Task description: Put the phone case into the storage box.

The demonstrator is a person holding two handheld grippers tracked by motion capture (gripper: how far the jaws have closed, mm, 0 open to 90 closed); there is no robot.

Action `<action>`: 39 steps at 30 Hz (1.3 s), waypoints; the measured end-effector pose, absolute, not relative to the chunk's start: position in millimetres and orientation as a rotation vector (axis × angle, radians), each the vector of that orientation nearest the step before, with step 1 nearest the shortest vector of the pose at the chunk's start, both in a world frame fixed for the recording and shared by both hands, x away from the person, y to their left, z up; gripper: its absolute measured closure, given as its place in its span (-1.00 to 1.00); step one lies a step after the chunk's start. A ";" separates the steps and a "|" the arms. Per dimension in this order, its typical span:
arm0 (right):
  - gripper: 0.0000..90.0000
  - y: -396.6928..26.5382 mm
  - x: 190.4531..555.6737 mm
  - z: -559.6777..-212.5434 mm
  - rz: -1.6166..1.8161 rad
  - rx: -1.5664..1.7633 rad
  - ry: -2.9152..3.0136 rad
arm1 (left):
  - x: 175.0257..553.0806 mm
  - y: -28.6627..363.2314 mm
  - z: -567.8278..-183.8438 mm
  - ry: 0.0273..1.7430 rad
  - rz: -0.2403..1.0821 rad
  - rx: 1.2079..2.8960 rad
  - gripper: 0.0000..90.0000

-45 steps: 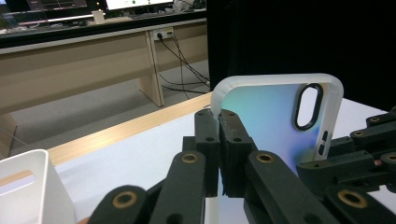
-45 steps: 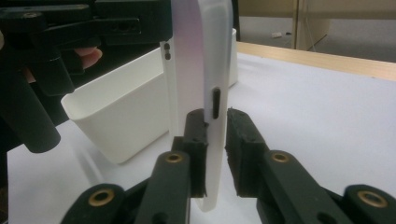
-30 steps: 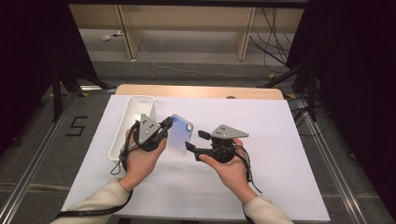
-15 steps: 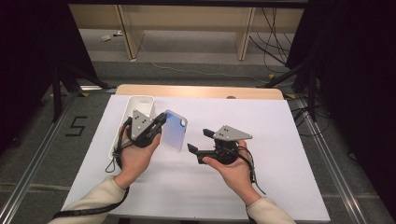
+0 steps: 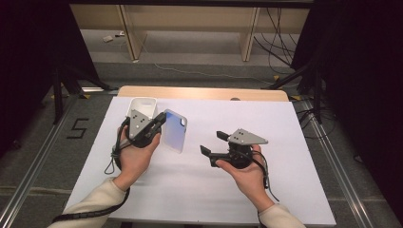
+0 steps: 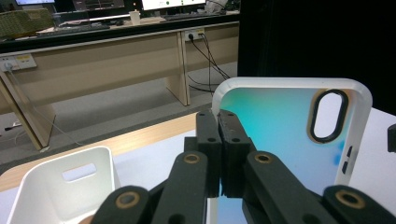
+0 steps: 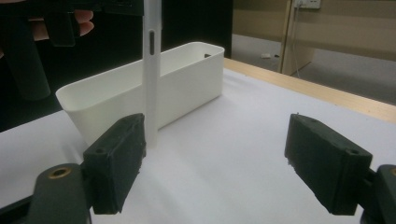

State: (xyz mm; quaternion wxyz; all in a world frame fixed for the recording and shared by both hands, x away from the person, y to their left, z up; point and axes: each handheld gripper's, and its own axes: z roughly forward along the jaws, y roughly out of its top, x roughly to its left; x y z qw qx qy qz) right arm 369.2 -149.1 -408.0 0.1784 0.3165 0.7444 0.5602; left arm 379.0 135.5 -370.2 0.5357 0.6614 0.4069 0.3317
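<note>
The left gripper (image 5: pixel 159 122) pinches one edge of a phone case (image 5: pixel 174 130) between its fingers, holding it above the white tabletop (image 5: pixel 285 123) beside the white bin (image 5: pixel 142 105). The right gripper (image 5: pixel 214 142) sits apart, its fingers having just spread wide with nothing between them.

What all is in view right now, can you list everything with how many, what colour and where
phone case: one, clear with a blue-green sheen and white rim, held up off the table in the left gripper's jaws
bin: one, white, oblong, on the table's far left part, behind the left gripper
table: one, white top with a wooden far edge
desks: beige, on the floor beyond the table
cables: several, black, on the floor at far right
left gripper: one, black with a grey plate, jaws shut on the phone case's edge
right gripper: one, black with a grey plate, jaws open with nothing between them, right of the case
hands: two, cream sleeves, one per gripper
</note>
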 end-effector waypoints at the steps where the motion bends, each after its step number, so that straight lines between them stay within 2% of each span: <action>1: -0.52 -150.1 368.0 -407.5 1.590 0.913 2.111 | 379.0 135.6 -370.0 0.968 0.794 1.574 0.97; 39: -0.52 -187.9 353.1 -407.8 1.542 0.931 2.052 | 391.6 159.2 -355.4 1.050 0.824 1.496 0.97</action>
